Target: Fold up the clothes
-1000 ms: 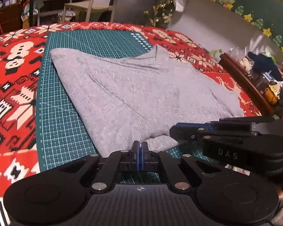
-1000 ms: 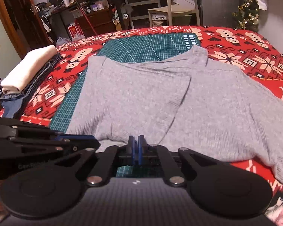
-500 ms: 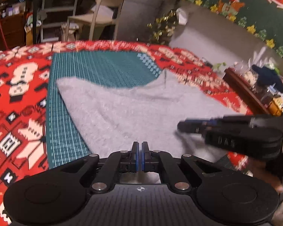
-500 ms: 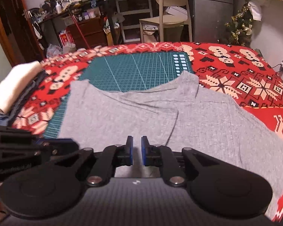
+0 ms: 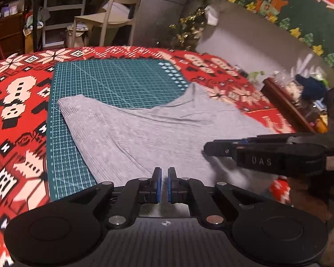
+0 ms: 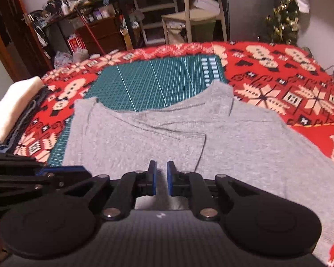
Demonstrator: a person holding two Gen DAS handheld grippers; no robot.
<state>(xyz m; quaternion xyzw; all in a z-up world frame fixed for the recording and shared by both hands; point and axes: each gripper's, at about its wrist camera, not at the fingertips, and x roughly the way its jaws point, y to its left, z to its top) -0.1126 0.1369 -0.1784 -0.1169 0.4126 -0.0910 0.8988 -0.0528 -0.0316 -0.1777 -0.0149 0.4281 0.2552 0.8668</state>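
Both grippers pulled back off grey shirt's (image 6: 158, 138) near hem since earlier; left gripper (image 5: 163, 184) fingers slightly parted, right gripper (image 6: 160, 178) fingers just spread, both empty. Shirt flat at 12 o'clock on green cutting mat (image 5: 113, 82).

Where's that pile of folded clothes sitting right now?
In the right wrist view, the folded stack sits at the far left edge on the red patterned blanket, left of the green cutting mat and the grey shirt.

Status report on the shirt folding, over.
Left gripper and right gripper both slightly open, nothing pinched. Grey shirt lies half-folded on the green cutting mat. Nothing in the way.
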